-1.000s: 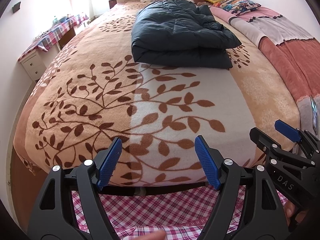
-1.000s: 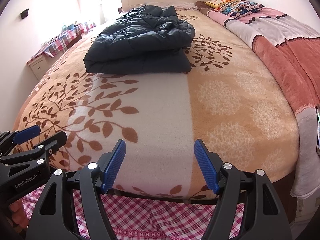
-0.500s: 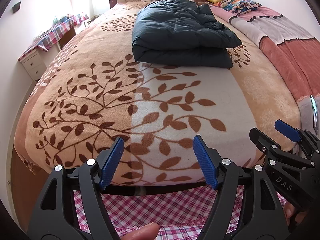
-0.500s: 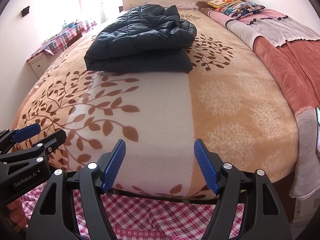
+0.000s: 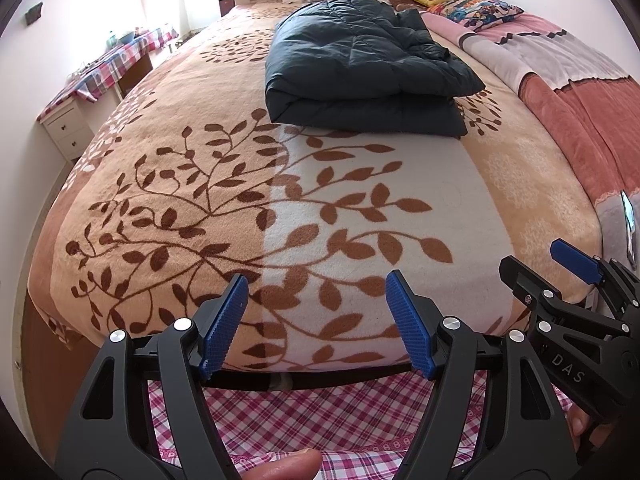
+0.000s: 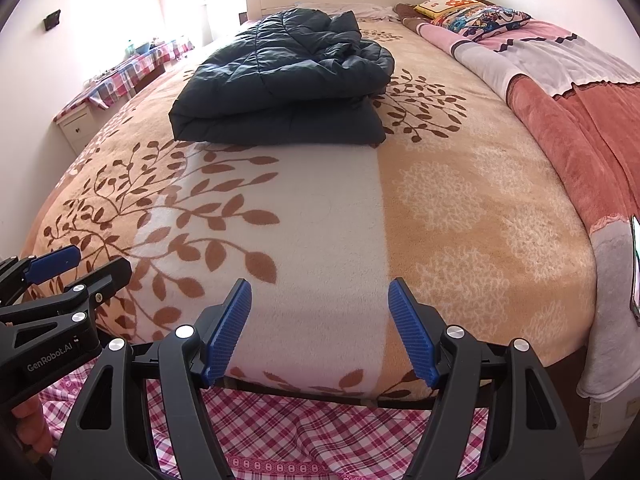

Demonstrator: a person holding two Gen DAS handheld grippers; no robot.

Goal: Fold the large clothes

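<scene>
A dark navy padded jacket (image 5: 360, 68) lies folded in a thick bundle on the far half of the bed; it also shows in the right wrist view (image 6: 288, 80). My left gripper (image 5: 316, 320) is open and empty, held at the foot of the bed, far short of the jacket. My right gripper (image 6: 320, 324) is open and empty beside it, also at the foot edge. Each gripper shows at the edge of the other's view: the right one in the left wrist view (image 5: 568, 276), the left one in the right wrist view (image 6: 68, 272).
The bed carries a tan blanket with brown leaves (image 5: 280, 200). A pink and grey quilt (image 6: 568, 92) and pillows (image 6: 476, 12) lie along the right side. A phone (image 6: 635, 264) sits at the right edge. A cabinet with a checked cloth (image 5: 100, 80) stands at the left wall.
Both grippers have crept slightly closer toward the bed; the jacket has not moved and both jaws stay open.
</scene>
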